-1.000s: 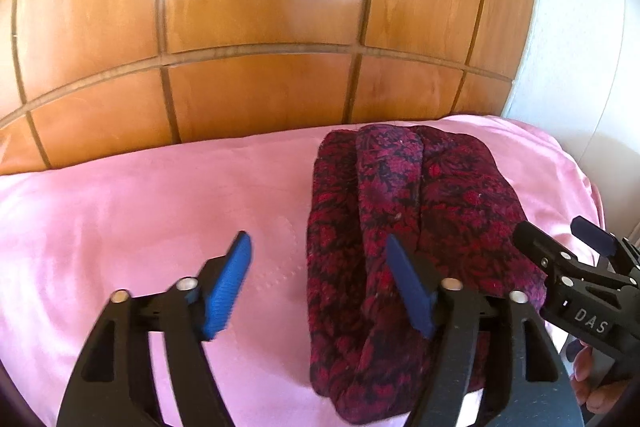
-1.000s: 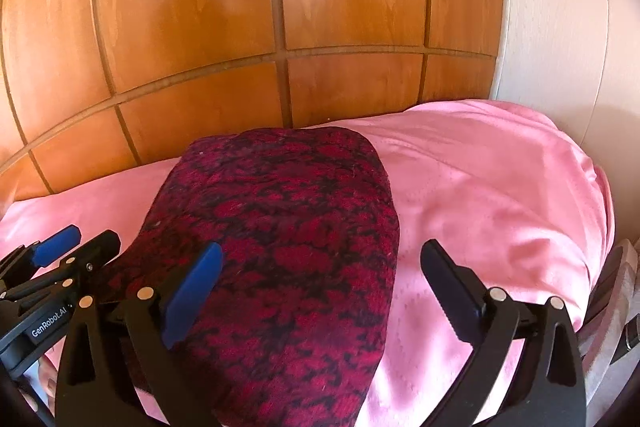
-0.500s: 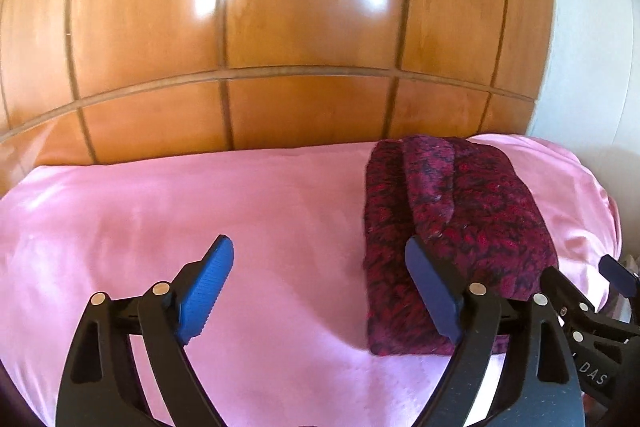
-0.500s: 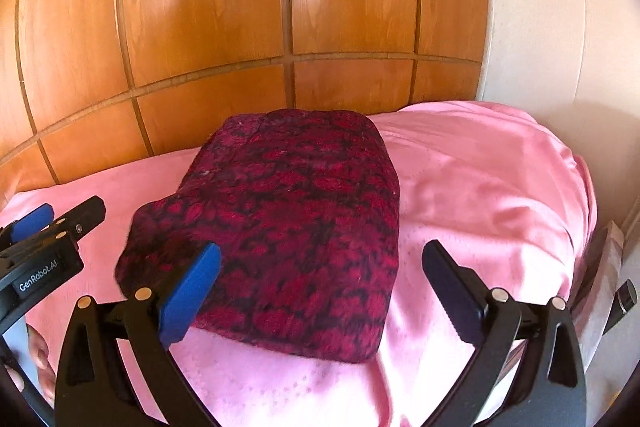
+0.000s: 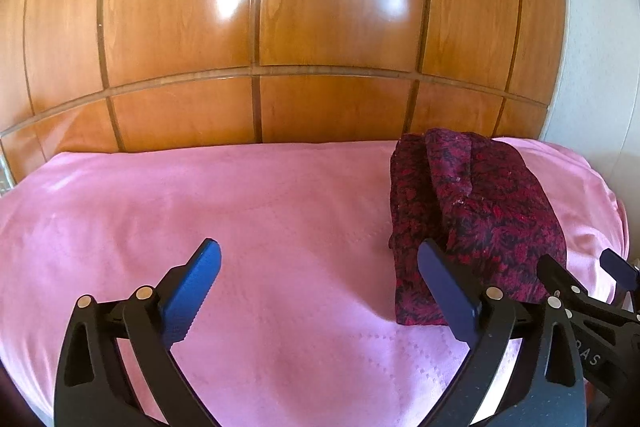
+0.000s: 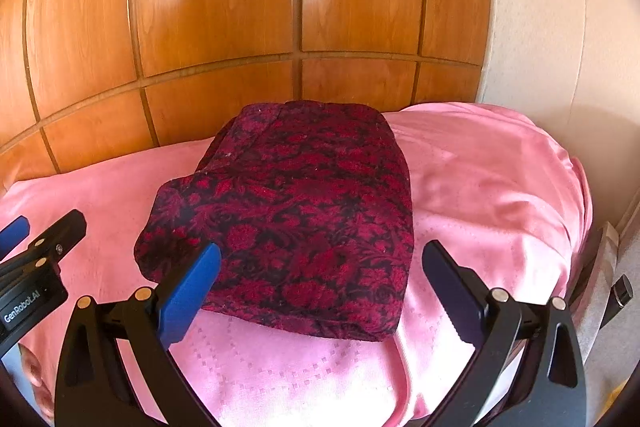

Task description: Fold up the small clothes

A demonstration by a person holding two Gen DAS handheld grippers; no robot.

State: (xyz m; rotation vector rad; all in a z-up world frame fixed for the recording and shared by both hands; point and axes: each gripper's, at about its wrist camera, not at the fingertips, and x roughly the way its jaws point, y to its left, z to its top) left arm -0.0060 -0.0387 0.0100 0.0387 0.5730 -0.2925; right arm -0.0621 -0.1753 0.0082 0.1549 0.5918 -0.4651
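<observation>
A dark red and black patterned garment (image 6: 304, 211) lies folded into a compact block on the pink sheet (image 6: 488, 187). In the left wrist view it (image 5: 480, 211) sits at the right, near the wooden headboard. My left gripper (image 5: 320, 287) is open and empty, above bare sheet to the left of the garment. My right gripper (image 6: 320, 287) is open and empty, just in front of the garment's near edge. The right gripper's fingers also show at the lower right of the left wrist view (image 5: 580, 291); the left gripper's show at the left of the right wrist view (image 6: 40, 243).
A glossy wooden panelled headboard (image 5: 280, 27) stands behind the bed. A pale wall (image 6: 560, 27) is at the right. The pink sheet (image 5: 200, 207) drops off at the bed's right edge (image 6: 588, 219).
Both grippers have pulled back and up from the folded garment, which stays lying on the sheet. The left gripper has also shifted left, off the garment.
</observation>
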